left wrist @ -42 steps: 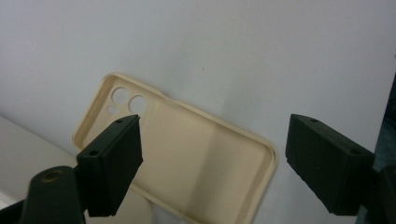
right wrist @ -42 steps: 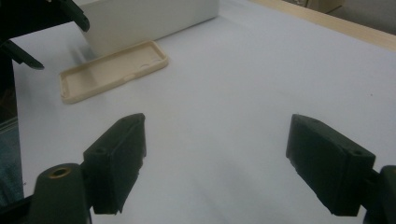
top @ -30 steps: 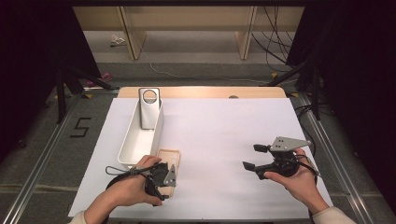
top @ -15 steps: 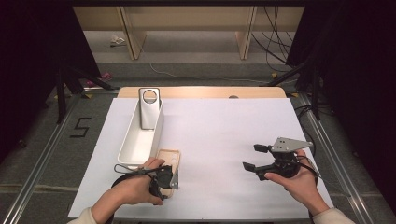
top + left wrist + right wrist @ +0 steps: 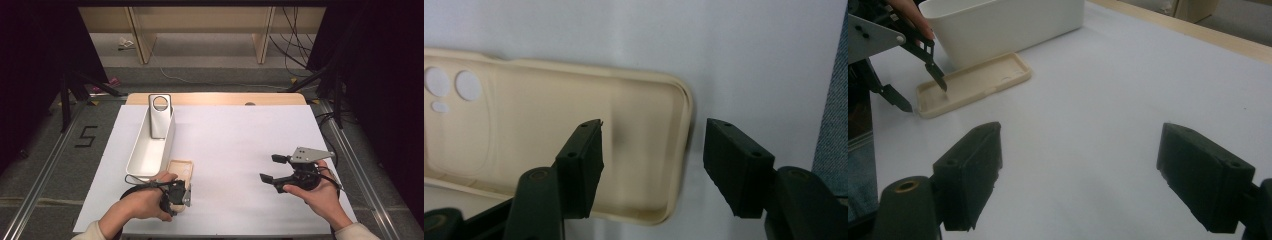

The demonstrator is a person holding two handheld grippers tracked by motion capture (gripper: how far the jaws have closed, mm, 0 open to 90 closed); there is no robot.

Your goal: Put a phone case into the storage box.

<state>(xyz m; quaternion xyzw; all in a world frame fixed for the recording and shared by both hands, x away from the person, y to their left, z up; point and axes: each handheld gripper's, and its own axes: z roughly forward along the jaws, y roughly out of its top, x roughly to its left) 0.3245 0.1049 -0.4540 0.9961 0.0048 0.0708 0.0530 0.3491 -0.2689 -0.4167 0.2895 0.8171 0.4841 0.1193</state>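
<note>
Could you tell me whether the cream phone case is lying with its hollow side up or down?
Hollow side up: the phone case shows its raised rim and recessed inside, lying flat on the table.

Cream phone case (image 5: pixel 549 150) matt soft plastic; white bin (image 5: pixel 150 150) smooth plastic.

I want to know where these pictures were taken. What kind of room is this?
Probably a lab or workshop set up for filming hand work. A table under a white sheet sits among dark stands and loose cables, and someone holds a gripper in each hand over a phone case and a white bin.
</note>
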